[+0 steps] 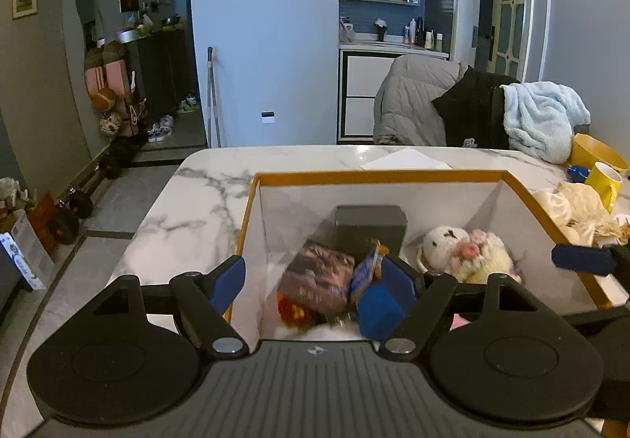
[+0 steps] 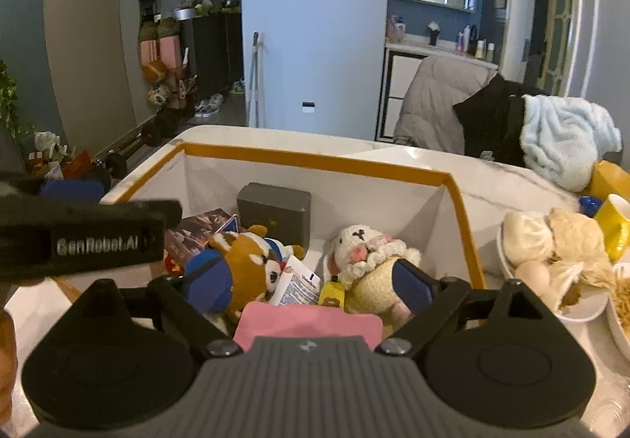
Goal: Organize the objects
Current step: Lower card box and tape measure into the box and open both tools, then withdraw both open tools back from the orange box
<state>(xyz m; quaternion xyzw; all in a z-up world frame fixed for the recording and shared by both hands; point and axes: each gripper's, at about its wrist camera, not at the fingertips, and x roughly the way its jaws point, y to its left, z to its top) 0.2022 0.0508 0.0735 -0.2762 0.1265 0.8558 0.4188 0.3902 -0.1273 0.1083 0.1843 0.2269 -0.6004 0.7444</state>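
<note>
An orange-rimmed white box (image 1: 378, 176) (image 2: 315, 160) stands on the marble table. In it lie a grey case (image 1: 370, 227) (image 2: 275, 211), a white knitted sheep (image 1: 464, 251) (image 2: 370, 253), a brown plush toy (image 2: 252, 260), a dark booklet (image 1: 319, 276) (image 2: 197, 227), a blue packet (image 1: 368, 268) and a pink item (image 2: 311, 322). My left gripper (image 1: 315, 280) is open above the box's left part, empty; the booklet below it is blurred. My right gripper (image 2: 311, 284) is open over the box's near side, empty.
A white bowl with buns and an egg (image 2: 551, 260), a yellow mug (image 1: 602, 182) (image 2: 616, 221), a yellow bowl (image 1: 598, 152) and paper (image 1: 405, 160) are on the table to the right. Chairs draped with coats and a light-blue blanket (image 1: 543, 119) stand behind.
</note>
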